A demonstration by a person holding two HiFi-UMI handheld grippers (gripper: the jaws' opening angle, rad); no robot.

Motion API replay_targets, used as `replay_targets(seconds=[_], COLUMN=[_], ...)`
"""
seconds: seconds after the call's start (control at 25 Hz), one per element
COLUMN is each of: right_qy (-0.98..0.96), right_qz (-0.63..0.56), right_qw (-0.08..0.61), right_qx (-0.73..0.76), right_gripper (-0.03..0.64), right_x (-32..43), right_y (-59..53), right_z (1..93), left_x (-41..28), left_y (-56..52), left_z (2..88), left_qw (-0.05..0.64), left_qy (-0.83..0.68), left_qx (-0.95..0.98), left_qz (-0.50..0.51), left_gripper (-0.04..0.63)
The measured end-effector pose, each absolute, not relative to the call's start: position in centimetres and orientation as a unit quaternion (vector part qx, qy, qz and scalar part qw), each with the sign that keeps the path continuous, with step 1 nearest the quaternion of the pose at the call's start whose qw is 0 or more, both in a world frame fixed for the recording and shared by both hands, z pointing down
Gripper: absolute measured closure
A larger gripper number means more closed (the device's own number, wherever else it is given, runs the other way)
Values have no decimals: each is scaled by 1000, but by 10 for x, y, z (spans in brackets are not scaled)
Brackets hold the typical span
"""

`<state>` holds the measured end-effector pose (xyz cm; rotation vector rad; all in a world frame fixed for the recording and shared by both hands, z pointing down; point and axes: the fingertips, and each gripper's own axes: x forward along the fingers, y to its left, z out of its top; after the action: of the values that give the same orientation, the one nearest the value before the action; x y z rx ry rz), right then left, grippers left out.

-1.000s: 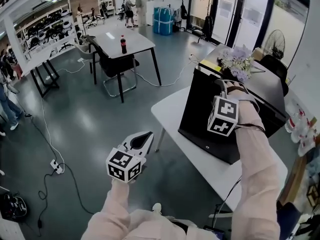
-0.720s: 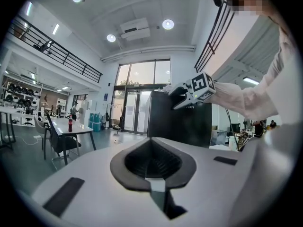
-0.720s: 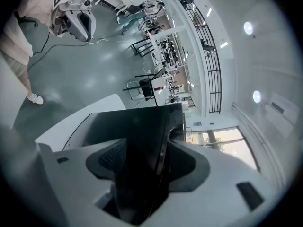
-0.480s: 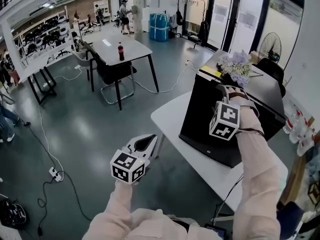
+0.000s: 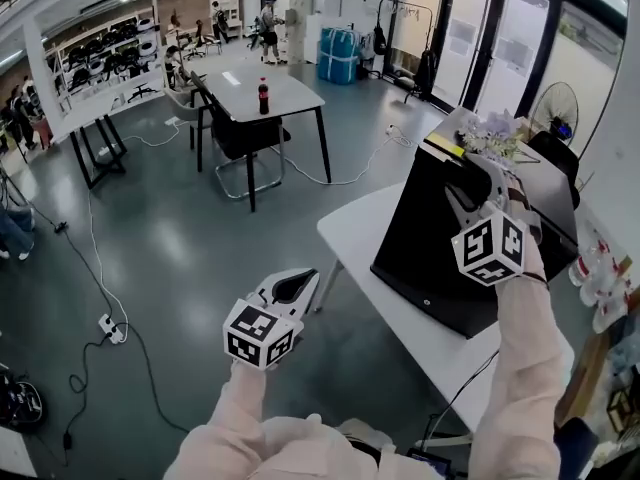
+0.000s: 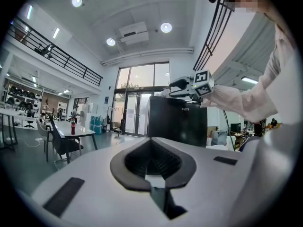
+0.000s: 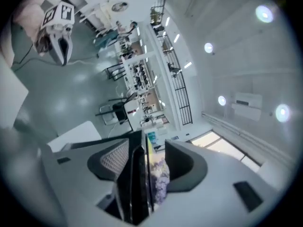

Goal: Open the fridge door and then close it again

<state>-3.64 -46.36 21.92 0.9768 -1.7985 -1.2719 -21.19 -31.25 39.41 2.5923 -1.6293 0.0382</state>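
Firstly, the head view. A black fridge (image 5: 440,248) stands on a white worktop (image 5: 365,233) at the right, its door closed and facing the person. The right gripper (image 5: 462,180) reaches to the fridge's upper front edge, with flowers (image 5: 497,131) on top just behind it. The left gripper (image 5: 306,277) hangs low at centre, off the worktop and well apart from the fridge, so the right hand is by far the nearer.

Next, the left gripper view. Its jaws are closed together with nothing between them. The fridge stands ahead and slightly right, with the right gripper at its top edge.

Lastly, the right gripper view. The dark door edge (image 7: 136,183) runs straight through the gap between the jaws, along the line of sight. These jaws stand wide and have just been closing. The edge lies close against one pad, while a gap shows the flowers beside the other, so they do not yet seem to clamp it. Opening the door likely depends on pinching this edge and pulling it towards the person.
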Motion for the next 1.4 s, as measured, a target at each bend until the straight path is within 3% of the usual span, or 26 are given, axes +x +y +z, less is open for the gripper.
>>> replay_targets(seconds=[0.2,0.52,1.04,1.4], right_qy=[-848,-922,-897,-868], right_qz=[-356,-174,63,70], right_qw=[165,21,-93,-76], right_qx=[357,346,428,486], right_gripper=[414,449,601,607], right_x=[-56,-63,-45,-32], right_y=[-406,-370,-344,-335], right_z=[208,244,358,395], left_x=[-228,-248,-232,-223], left_y=[-294,-277,-281,-284], left_z=[383,380,399,414], left_qw=[27,26,56,78], left_qy=[-549,-578,-578,-583], left_qx=[835,816,813,807], left_qz=[14,2,-40,-47], left_gripper=[584,584,584,584])
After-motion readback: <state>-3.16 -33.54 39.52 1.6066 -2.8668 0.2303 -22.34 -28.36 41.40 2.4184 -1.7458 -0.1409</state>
